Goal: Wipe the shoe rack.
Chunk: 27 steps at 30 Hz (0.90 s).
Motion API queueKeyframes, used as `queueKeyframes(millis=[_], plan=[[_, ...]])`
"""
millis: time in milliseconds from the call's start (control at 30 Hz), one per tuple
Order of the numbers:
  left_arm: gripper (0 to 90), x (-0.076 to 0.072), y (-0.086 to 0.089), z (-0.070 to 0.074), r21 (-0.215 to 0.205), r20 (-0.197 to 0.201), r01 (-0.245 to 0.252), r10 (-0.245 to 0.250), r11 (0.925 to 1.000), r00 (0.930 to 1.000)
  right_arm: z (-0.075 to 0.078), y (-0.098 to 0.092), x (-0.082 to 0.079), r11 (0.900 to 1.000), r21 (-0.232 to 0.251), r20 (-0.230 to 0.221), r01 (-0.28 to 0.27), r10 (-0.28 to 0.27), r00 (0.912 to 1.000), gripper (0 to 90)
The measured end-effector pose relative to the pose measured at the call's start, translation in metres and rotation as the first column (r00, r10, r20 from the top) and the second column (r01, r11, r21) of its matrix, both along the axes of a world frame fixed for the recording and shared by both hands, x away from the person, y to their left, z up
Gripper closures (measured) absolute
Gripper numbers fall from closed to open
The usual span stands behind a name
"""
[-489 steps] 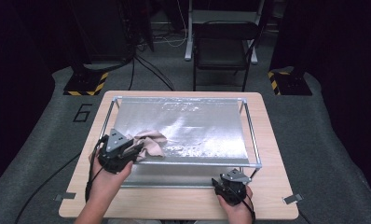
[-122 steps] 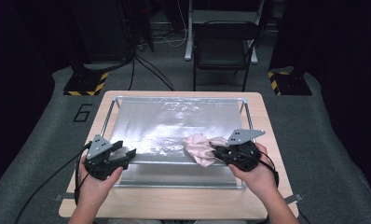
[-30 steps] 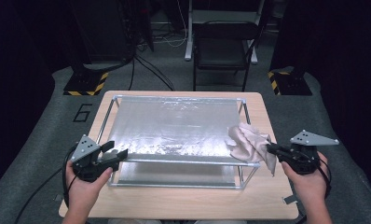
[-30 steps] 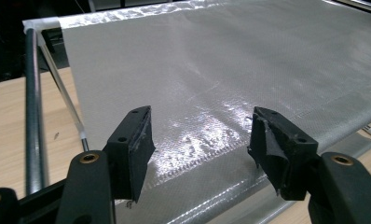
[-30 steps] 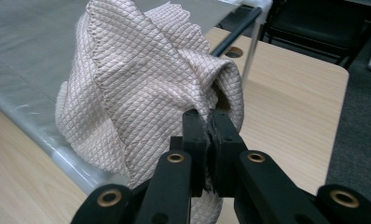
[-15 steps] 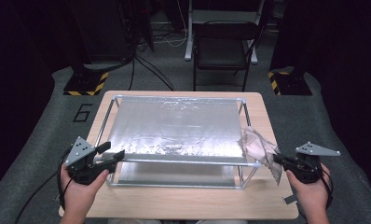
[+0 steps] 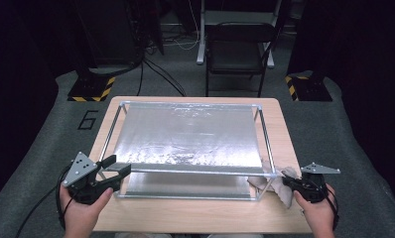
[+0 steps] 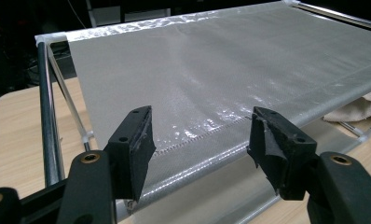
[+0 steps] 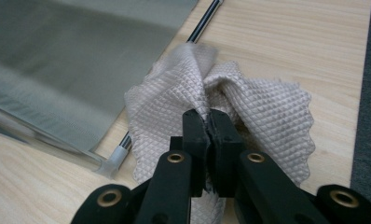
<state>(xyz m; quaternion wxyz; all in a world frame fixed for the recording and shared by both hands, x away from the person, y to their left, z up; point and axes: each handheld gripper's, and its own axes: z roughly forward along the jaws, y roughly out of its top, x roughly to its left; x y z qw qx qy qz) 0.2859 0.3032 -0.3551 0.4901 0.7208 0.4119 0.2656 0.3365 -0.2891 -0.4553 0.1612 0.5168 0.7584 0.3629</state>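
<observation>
Right gripper [image 9: 207,122] is pinched shut on a beige waffle-weave cloth [image 9: 263,112], bunched and drooping onto the wooden table [image 9: 286,42] at the rack's [image 7: 188,171] near right corner. Left gripper [image 8: 200,135] stands spread, holding nothing. A second ago the cloth hung higher beside the rack; it has since come down.

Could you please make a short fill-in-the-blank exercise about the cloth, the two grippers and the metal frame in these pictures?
1. The right gripper is shut on a beige ____ with a waffle pattern.
2. The left gripper has its jaws ____, with nothing between them.
3. The cloth hangs down onto the wooden ____, beside a corner of the metal frame.
4. Across the top of the frame is stretched a shiny ____ sheet.

Missing words: cloth; open; table; silver
</observation>
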Motion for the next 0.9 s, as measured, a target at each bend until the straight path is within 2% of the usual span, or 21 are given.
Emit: queueKeyframes(millis=[133, 433, 533, 600, 767, 800, 833, 867, 900], plan=[[39.7, -0.003, 0.002, -0.001, 0.000, 0.001, 0.002, -0.002, 1.0000, 1.0000, -0.003, 0.003, 0.001, 1.000, -0.001, 0.007, 0.003, -0.003, 1.0000, 86.3], [39.7, -0.016, 0.011, -0.006, -0.003, -0.003, -0.007, 0.007, 1.0000, 1.0000, -0.017, 0.004, 0.001, 1.000, -0.002, -0.024, 0.013, -0.013, 0.9996, 85.9], [39.7, -0.022, 0.017, -0.010, -0.014, -0.005, -0.020, 0.020, 0.9997, 0.9998, -0.022, 0.001, -0.001, 0.999, -0.025, -0.045, 0.021, -0.022, 0.9988, 85.8], [39.7, -0.024, 0.021, -0.013, -0.029, -0.006, -0.034, 0.033, 0.9990, 0.9994, -0.026, -0.001, -0.004, 0.999, -0.008, -0.045, 0.032, -0.033, 0.9985, 85.9], [39.7, -0.028, 0.025, -0.022, -0.030, -0.022, -0.044, 0.043, 0.9986, 0.9988, -0.032, -0.006, -0.010, 0.999, -0.009, -0.054, 0.051, -0.051, 0.9972, 85.6], [39.7, -0.028, 0.026, -0.024, -0.031, -0.022, -0.043, 0.042, 0.9986, 0.9989, -0.035, -0.009, -0.013, 0.998, -0.003, -0.046, 0.057, -0.057, 0.9973, 81.8], [39.7, -0.029, 0.027, -0.026, -0.027, -0.025, -0.042, 0.041, 0.9987, 0.9988, -0.035, -0.009, -0.013, 0.998, -0.003, -0.046, 0.057, -0.057, 0.9973, 81.8], [39.7, -0.030, 0.028, -0.031, -0.030, -0.029, -0.048, 0.047, 0.9984, 0.9985, -0.036, -0.009, -0.016, 0.998, 0.008, -0.040, 0.067, -0.066, 0.9970, 74.7], [39.9, -0.030, 0.028, -0.031, -0.030, -0.029, -0.048, 0.047, 0.9984, 0.9985, -0.036, -0.009, -0.016, 0.998, 0.008, -0.040, 0.067, -0.066, 0.9970, 74.7]])
